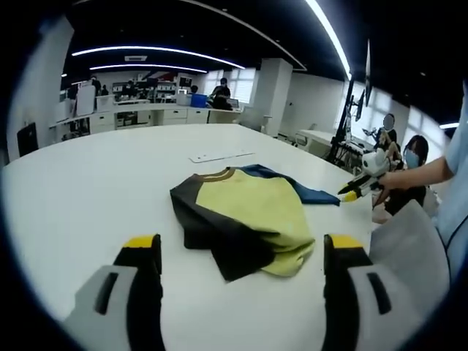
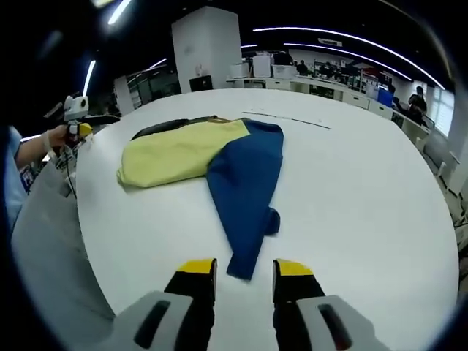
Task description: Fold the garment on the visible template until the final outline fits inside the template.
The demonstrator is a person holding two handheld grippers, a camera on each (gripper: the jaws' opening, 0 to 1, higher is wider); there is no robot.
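Observation:
A garment (image 1: 245, 212) lies partly folded on the white table (image 1: 88, 190), with a yellow body, a black sleeve (image 1: 219, 241) toward me and a blue sleeve (image 1: 311, 191) at the far right. My left gripper (image 1: 243, 245) hangs open and wide just short of it, holding nothing. In the right gripper view the garment (image 2: 183, 150) lies ahead and the blue sleeve (image 2: 245, 190) stretches toward me. Its cuff (image 2: 243, 267) reaches in between the parted jaws of my right gripper (image 2: 244, 267). The right gripper (image 1: 349, 194) also shows at the sleeve's end, held by a hand.
A thin pale strip (image 1: 219, 155) lies flat on the table beyond the garment, seen too as the strip (image 2: 285, 117). The left gripper (image 2: 79, 130) is at the table's left edge. A grey-clothed person (image 1: 409, 248) stands alongside. Desks, pillars and people fill the far room.

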